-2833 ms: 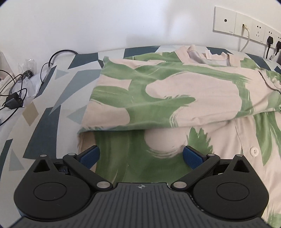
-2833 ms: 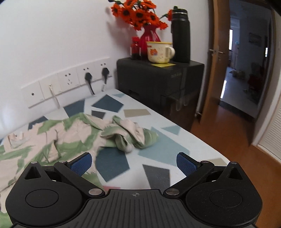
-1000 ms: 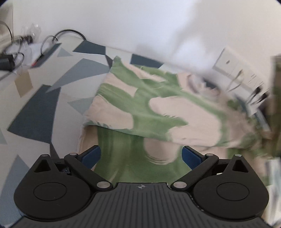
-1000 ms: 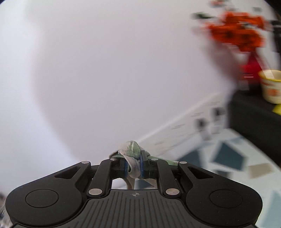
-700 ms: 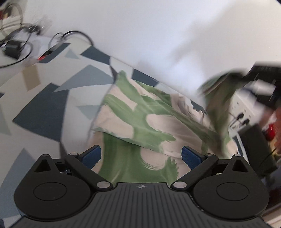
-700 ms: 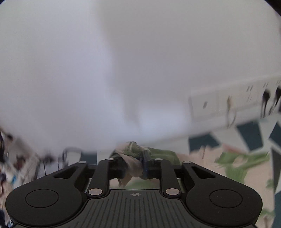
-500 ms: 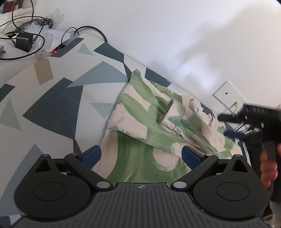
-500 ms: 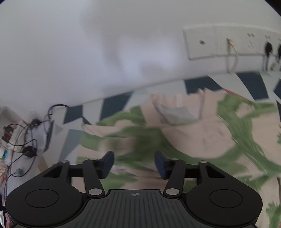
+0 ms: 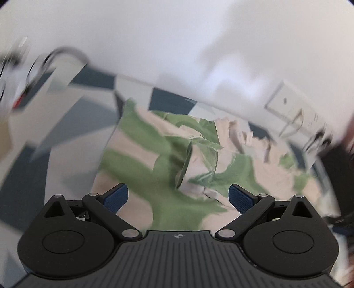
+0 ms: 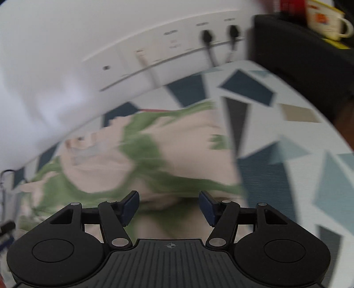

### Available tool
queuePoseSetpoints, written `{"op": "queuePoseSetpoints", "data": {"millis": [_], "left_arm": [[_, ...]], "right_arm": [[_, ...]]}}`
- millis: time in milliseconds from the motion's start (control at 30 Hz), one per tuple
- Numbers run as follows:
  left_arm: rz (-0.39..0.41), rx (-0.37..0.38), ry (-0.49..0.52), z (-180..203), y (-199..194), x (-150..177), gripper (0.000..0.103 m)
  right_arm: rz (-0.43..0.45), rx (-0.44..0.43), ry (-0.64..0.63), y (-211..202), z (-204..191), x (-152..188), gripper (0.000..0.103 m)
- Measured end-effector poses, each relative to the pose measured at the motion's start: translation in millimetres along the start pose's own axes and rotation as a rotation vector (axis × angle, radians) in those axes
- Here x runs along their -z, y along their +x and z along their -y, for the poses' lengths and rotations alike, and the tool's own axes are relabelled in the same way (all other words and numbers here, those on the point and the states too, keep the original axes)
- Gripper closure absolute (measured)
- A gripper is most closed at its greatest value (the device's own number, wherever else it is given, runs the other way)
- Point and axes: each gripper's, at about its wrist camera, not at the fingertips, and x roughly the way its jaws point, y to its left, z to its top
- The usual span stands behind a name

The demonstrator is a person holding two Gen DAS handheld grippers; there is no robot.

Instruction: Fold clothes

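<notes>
Left gripper [image 9: 178,196]: black two-finger tongs with blue pads [image 9: 116,197], spread wide, nothing between them. It hangs over the near part of the green-and-cream leaf-print shirt [image 9: 177,168]; whether it touches the cloth cannot be told. View is motion-blurred.

Right gripper [image 10: 169,207]: same black tongs, blue pads [image 10: 130,205] apart at a medium gap, empty. Just past its tips lies the same shirt [image 10: 154,155], smeared by blur.

Shirt lies on the bed, on a white sheet with dark blue, teal and tan geometric patches [image 10: 276,159]. In the left view a sleeve [image 9: 199,161] is folded over the middle of the body, its cuff end pointing toward the camera; the collar [image 9: 234,133] sits at the far side near the wall. In the right view the collar [image 10: 84,144] is at far left and the shirt's right edge runs roughly straight, beside bare sheet.

Behind the bed: plain white wall [image 9: 154,44]. A row of white wall sockets [image 10: 168,51] runs along it, with two black plugs [image 10: 206,36] and a white cable [image 10: 147,66] plugged in. In the left view the sockets [image 9: 294,113] are at far right, blurred. Right of the sockets stands a black cabinet [image 10: 298,44], touching or just beside the bed edge, with a cream mug with orange print [image 10: 325,18] on top. Far left of the left view: black cables [image 9: 55,57] on the sheet [image 9: 73,124], too blurred to detail.
</notes>
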Motion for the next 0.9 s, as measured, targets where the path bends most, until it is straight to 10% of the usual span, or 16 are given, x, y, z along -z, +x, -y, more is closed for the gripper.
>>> {"op": "queuePoseSetpoints", "data": {"millis": [233,500,633,900], "left_arm": [[0.002,-0.039,0.172,26.9,31.9,-2.3,0.005],[-0.098,0.012,0.096,28.2,41.0,-13.0,0.07],[-0.111,0.047,0.016,24.6,35.8,-23.1,0.087],[-0.029,0.157,-0.034,29.4,1.2,-46.8,0.097]], "right_arm": [[0.069,0.107,-0.143,-2.1,24.7,22.1,0.045],[0.108,0.13,-0.213,30.2,8.4,15.0,0.047],[0.092,0.038,-0.053,34.8,25.7,-5.6,0.092],[0.175,0.017,-0.002,0.8,37.4,-19.0,0.098]]}}
